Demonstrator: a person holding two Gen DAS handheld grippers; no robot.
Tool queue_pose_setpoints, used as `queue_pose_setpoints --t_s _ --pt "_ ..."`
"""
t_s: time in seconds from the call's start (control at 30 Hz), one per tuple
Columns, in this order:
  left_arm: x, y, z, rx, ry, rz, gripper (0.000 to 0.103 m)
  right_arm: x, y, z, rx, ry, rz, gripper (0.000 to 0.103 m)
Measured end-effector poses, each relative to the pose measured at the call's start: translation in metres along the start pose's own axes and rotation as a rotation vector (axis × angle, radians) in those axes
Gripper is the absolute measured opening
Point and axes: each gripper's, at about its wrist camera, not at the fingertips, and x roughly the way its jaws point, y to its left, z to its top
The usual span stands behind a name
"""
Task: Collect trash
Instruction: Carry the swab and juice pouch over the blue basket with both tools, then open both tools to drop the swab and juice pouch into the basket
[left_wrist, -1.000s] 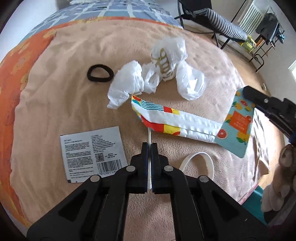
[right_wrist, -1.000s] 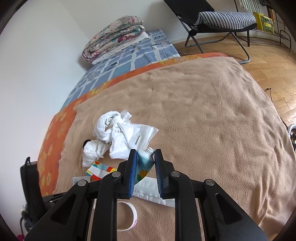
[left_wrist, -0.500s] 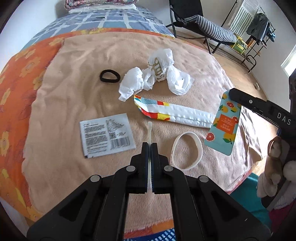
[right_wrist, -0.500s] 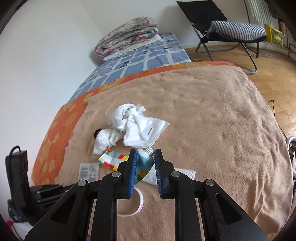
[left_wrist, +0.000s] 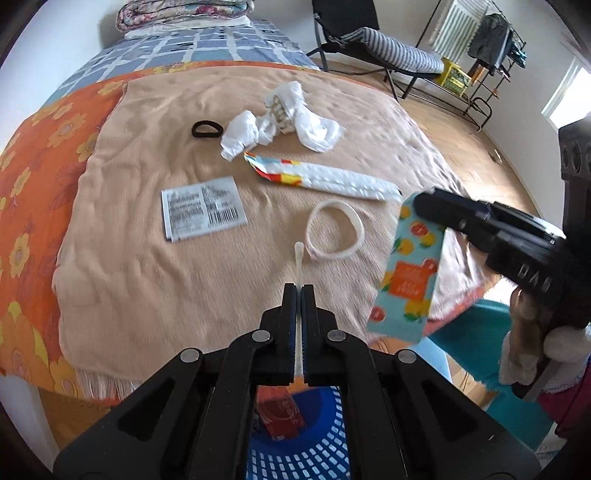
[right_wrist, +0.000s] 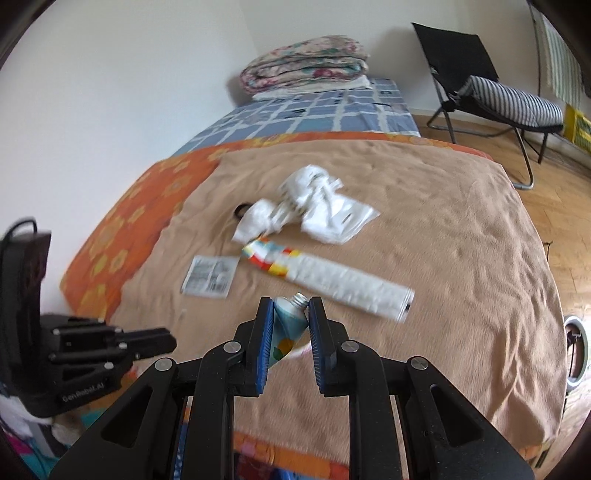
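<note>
Left tongs: clenched on a cotton swab, whose white tip sticks out past the pads above the near edge of the bed.
Basket: blue, perforated, seen between the left tongs' arms right under them; a red packet lies inside.
Right tongs: grasping a flattened teal tube with its open threaded neck poking out at the tips; in the left view the tube hangs down from the tongs, printed with citrus fruit, over the bed's right corner.
Blanket: tan, spread over the bed, carrying the remaining litter.
White ring: a thin band lying flat, just past the swab's tip.
Printed label: a grey sheet with a barcode, flat on the blanket, left of the ring.
Long wrapper: white with a striped, colourful end, lying slantwise beyond the ring and label.
Crumpled plastic: white bags bunched together, touching the wrapper's coloured end.
Black hair tie: just left of the plastic.
Bed covers: orange floral sheet at the left, blue checked cloth further back.
Folded quilt: stacked at the far end by the wall.
Folding chair: black, with a striped cushion, on the wood floor beyond.
</note>
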Motion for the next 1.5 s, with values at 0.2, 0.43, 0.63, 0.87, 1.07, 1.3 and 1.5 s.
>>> queue_pose_setpoints --t_s 0.2,0.43,0.63,0.87,1.07,1.3,1.5 --pt "-0.009 -0.007 -0.032 0.011 0.001 -0.003 0.0 -0.011 0.027 -0.034 -0.106 0.019 -0.017 0.017" --pt "-0.008 -0.006 -0.079 0.009 0.03 0.006 0.0 -0.015 0.054 -0.074 -0.198 0.061 -0.018 0.017" --pt "-0.004 -0.001 -0.112 -0.012 0.061 0.001 0.0 -0.009 0.069 -0.103 -0.248 0.116 -0.017 0.017" --pt "0.005 0.003 -0.135 -0.029 0.093 0.003 0.0 -0.005 0.075 -0.127 -0.252 0.163 -0.02 0.017" --pt "0.014 0.002 -0.15 -0.022 0.126 0.009 0.0 0.0 0.079 -0.144 -0.257 0.197 -0.02 0.017" --pt "0.021 0.007 -0.159 -0.031 0.153 0.021 0.0 0.009 0.085 -0.159 -0.269 0.251 0.001 0.018" --pt "0.026 0.009 -0.163 -0.034 0.185 0.038 0.0 0.014 0.085 -0.165 -0.259 0.289 0.002 0.018"
